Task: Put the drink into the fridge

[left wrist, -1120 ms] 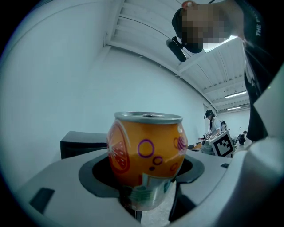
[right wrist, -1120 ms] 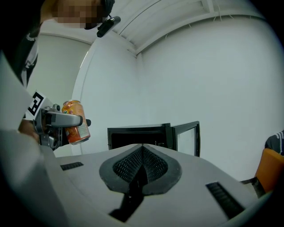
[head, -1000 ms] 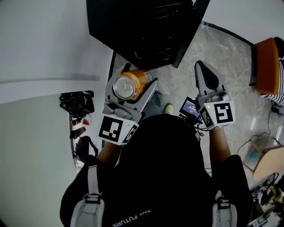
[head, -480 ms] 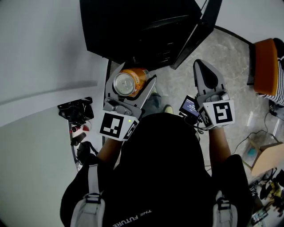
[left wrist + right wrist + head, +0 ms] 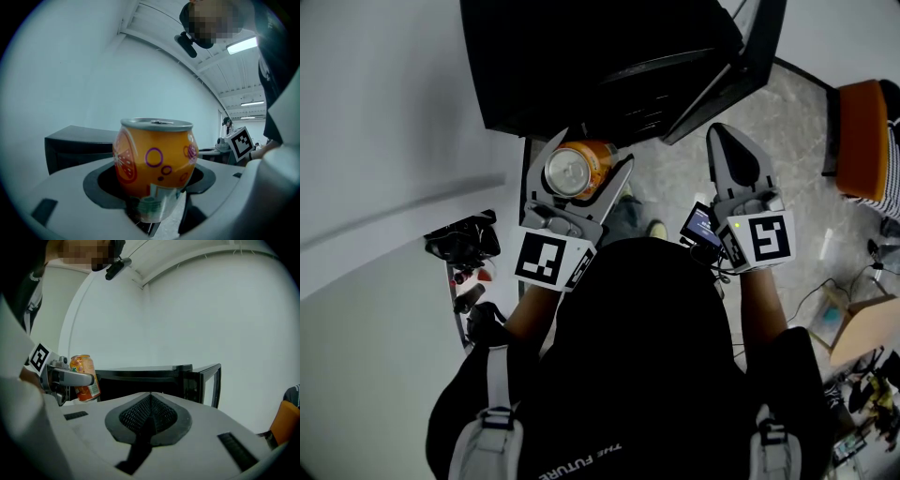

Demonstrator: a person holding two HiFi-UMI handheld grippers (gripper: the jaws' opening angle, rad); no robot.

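1. The right gripper (image 5: 150, 404) is pressed together and empty. It is held off to the side, probably kept free for the door.
2. The left gripper (image 5: 584, 161) pinches the can (image 5: 154, 154) by its sides, upright, so it can go down on its base.
3. Just ahead of the can is the fridge (image 5: 600, 66), its door (image 5: 212, 383) open to take it.
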